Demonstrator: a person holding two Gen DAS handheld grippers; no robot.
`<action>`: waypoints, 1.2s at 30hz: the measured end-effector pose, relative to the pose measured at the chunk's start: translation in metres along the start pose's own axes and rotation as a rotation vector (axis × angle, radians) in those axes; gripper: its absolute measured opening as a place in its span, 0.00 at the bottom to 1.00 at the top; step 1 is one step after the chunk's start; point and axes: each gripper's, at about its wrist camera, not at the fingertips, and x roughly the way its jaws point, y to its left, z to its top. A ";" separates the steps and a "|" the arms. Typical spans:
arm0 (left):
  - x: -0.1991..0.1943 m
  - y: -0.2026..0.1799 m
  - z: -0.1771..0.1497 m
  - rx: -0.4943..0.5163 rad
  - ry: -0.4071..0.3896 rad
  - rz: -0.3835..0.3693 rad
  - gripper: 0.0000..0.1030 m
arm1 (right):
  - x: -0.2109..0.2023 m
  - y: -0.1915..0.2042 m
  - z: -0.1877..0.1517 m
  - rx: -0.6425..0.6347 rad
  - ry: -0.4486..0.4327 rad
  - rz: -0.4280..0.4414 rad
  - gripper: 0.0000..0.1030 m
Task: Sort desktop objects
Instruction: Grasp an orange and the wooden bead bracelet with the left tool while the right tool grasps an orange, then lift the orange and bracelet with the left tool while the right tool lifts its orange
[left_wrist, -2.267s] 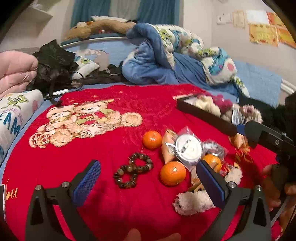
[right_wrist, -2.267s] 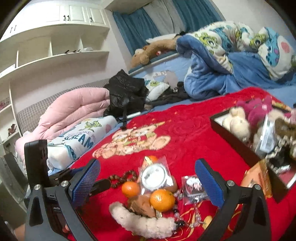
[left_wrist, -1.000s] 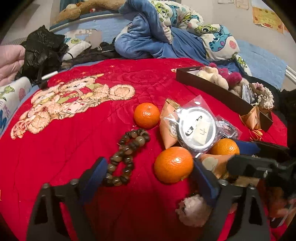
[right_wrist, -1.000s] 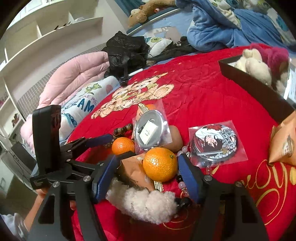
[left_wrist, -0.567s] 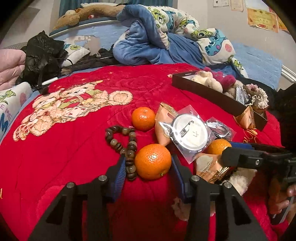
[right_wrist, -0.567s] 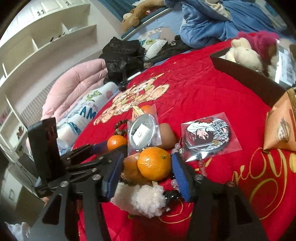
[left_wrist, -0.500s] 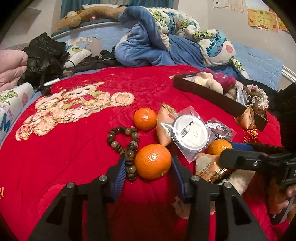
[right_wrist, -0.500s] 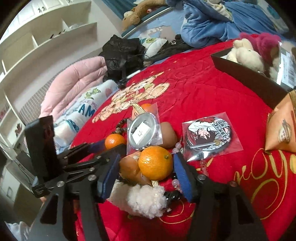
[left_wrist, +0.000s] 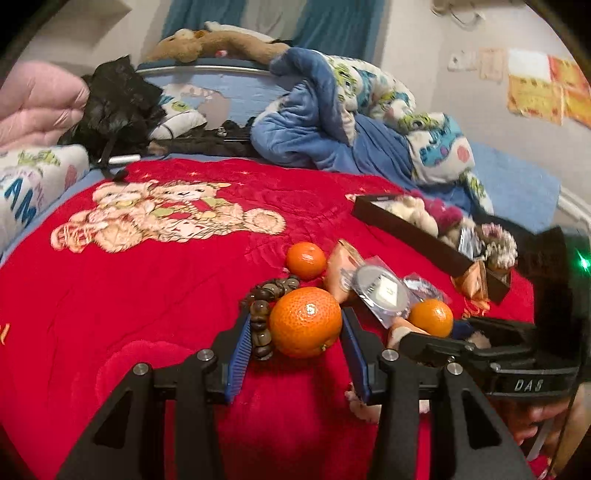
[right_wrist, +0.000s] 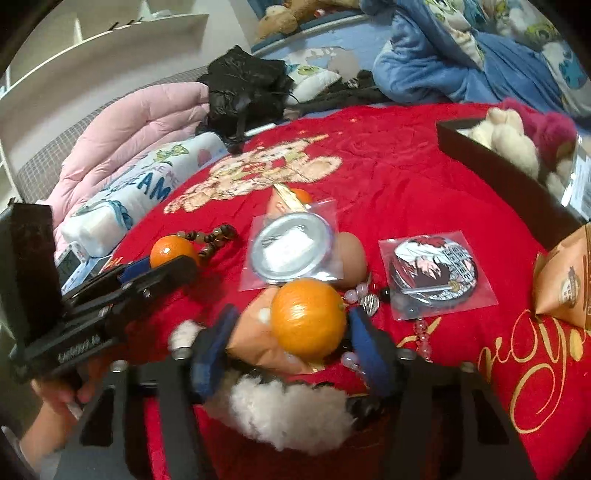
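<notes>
Tangerine (left_wrist: 305, 322) between left gripper (left_wrist: 295, 347) fingers, "DAS" on right gripper (left_wrist: 524, 384)

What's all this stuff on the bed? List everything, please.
tangerines: three, orange, two held, one farther back on the blanket
bead bracelet: one, brown, beside the left-hand tangerine
badges in clear bags: two, silver and printed, mid-blanket
fluffy toy: one, white, nearest the right gripper
box: one, black, plush toys inside, far right
blanket: one, red, under everything
left gripper, right gripper: black with blue pads, each closed around a tangerine
</notes>
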 end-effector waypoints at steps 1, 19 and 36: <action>-0.001 0.002 0.000 -0.012 -0.002 -0.005 0.46 | -0.002 0.004 -0.001 -0.020 -0.011 -0.012 0.48; 0.003 0.005 -0.002 -0.029 0.003 -0.014 0.46 | -0.022 0.023 -0.004 -0.106 -0.120 -0.078 0.35; -0.002 0.002 -0.002 -0.018 -0.022 -0.026 0.46 | -0.037 0.013 -0.004 -0.043 -0.188 -0.086 0.34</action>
